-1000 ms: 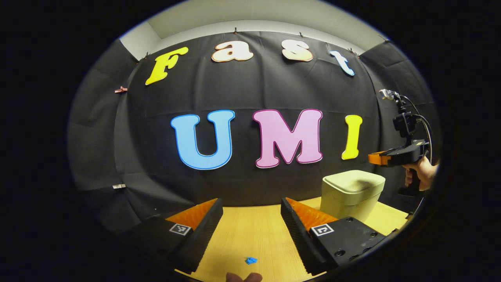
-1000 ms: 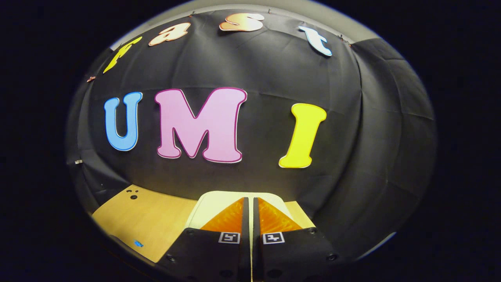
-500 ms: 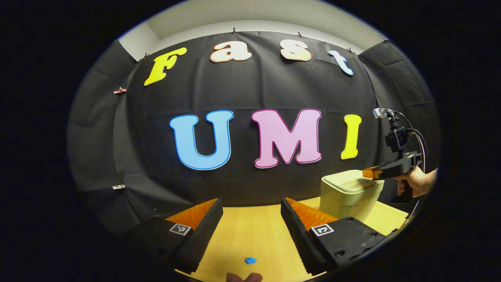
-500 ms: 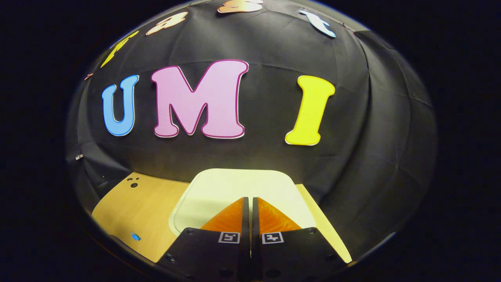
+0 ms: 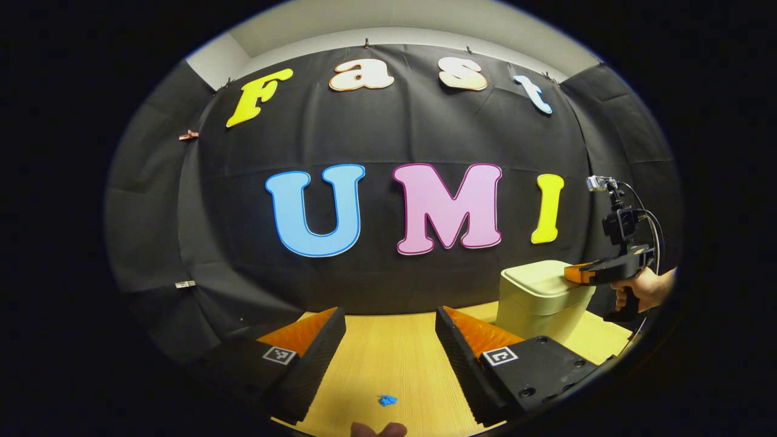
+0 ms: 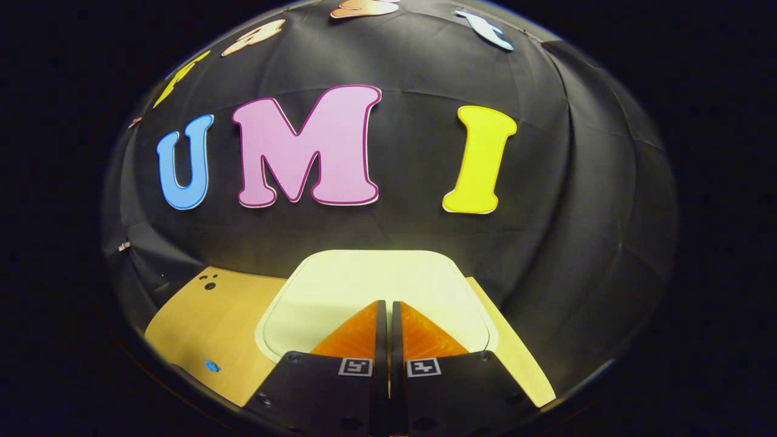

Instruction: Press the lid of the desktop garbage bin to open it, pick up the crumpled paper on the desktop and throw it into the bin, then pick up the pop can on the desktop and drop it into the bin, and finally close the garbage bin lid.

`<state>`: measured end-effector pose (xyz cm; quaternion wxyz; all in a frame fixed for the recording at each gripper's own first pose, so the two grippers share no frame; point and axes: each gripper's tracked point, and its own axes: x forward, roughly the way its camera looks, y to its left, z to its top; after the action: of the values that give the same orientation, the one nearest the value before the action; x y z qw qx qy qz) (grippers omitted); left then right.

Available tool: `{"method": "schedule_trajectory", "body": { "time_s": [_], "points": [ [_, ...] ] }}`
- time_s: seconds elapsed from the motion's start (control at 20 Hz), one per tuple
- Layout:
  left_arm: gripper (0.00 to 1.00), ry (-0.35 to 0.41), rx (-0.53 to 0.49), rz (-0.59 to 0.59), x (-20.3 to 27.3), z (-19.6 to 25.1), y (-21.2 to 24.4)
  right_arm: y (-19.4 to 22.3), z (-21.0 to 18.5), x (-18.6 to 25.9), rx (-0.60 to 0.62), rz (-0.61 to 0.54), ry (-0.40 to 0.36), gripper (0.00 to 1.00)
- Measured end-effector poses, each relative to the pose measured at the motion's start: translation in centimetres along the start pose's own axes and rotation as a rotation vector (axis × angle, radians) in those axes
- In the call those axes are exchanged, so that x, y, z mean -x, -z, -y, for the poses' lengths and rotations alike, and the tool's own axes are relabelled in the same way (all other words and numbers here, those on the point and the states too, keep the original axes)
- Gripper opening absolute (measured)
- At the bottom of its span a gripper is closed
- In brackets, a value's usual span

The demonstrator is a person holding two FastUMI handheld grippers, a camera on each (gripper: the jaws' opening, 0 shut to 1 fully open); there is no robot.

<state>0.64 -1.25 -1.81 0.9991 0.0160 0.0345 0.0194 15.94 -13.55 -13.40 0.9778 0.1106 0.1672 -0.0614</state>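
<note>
Right tongs [image 6: 385,301]: I am holding these with the fingers drawn together, nothing between them, tips lying over the near part of the bin lid [image 6: 340,279]. From the left gripper view the right tongs [image 5: 573,274] are sitting at the lid's right edge, my hand [image 5: 643,288] gripping the handle behind them. Whether the tips are actually pressing the lid I cannot tell.
Left tongs [image 5: 390,328]: I am keeping these spread wide apart and empty, hovering above the desk [image 5: 394,358], well apart from the bin.
Garbage bin [image 5: 543,300]: it is standing on the desk near the back wall, to the right; the lid is lying flat and closed.
Blue scrap [image 5: 387,400]: a small blue bit is lying on the desk below the left tongs; too small to say what it is.
Paper and pop can: I am not making out either one from here.
Progress: I am judging this as the very first step, the lid press, not yet completed.
Remaining: opening the lid, binning the crumpled paper, binning the pop can, closing the lid.
</note>
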Motion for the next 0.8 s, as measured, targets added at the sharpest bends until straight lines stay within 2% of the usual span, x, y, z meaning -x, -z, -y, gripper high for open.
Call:
{"method": "schedule_trajectory", "body": {
  "time_s": [0.2,0.25,0.3,0.4,0.45,0.5,0.55,0.6,0.65,0.7,0.8],
  "points": [
    [0.96,-0.001,-0.006,0.002,0.1,-0.1,-0.1,-0.7,-0.1,0.3,-0.053,0.006,-0.025,0.05],
    [0.95,-0.003,-0.006,0.005,0.2,-0.2,0.0,-1.4,-0.2,0.9,-0.048,0.024,-0.027,0.10],
    [0.95,-0.005,-0.006,0.005,0.3,-0.3,-0.1,-1.9,-0.4,1.1,-0.040,0.045,-0.033,0.05],
    [0.95,-0.007,-0.005,0.004,0.3,-0.3,-0.1,-3.4,-0.8,2.0,-0.021,0.091,-0.045,0.05],
    [0.95,-0.007,-0.005,0.003,0.3,-0.3,0.1,-4.2,-1.0,2.4,-0.011,0.113,-0.049,0.05],
    [0.96,-0.007,-0.005,0.002,0.3,-0.3,0.0,-5.2,-1.1,2.9,-0.003,0.137,-0.052,0.10],
    [0.95,-0.005,-0.004,0.004,0.4,-0.3,0.0,-6.1,-1.3,3.4,0.003,0.163,-0.054,0.05],
    [0.95,-0.002,-0.005,0.006,0.4,-0.2,-0.1,-7.2,-1.4,3.9,0.005,0.190,-0.057,0.05],
    [0.95,0.001,-0.006,0.006,0.4,0.0,0.0,-8.2,-1.6,4.6,0.006,0.217,-0.060,0.10],
    [0.95,0.003,-0.007,0.006,0.4,0.0,0.0,-9.2,-1.7,5.0,0.005,0.242,-0.061,0.05],
    [0.95,0.008,-0.005,0.006,0.4,0.2,0.0,-11.0,-1.6,5.9,0.002,0.286,-0.054,0.05]
  ]
}}
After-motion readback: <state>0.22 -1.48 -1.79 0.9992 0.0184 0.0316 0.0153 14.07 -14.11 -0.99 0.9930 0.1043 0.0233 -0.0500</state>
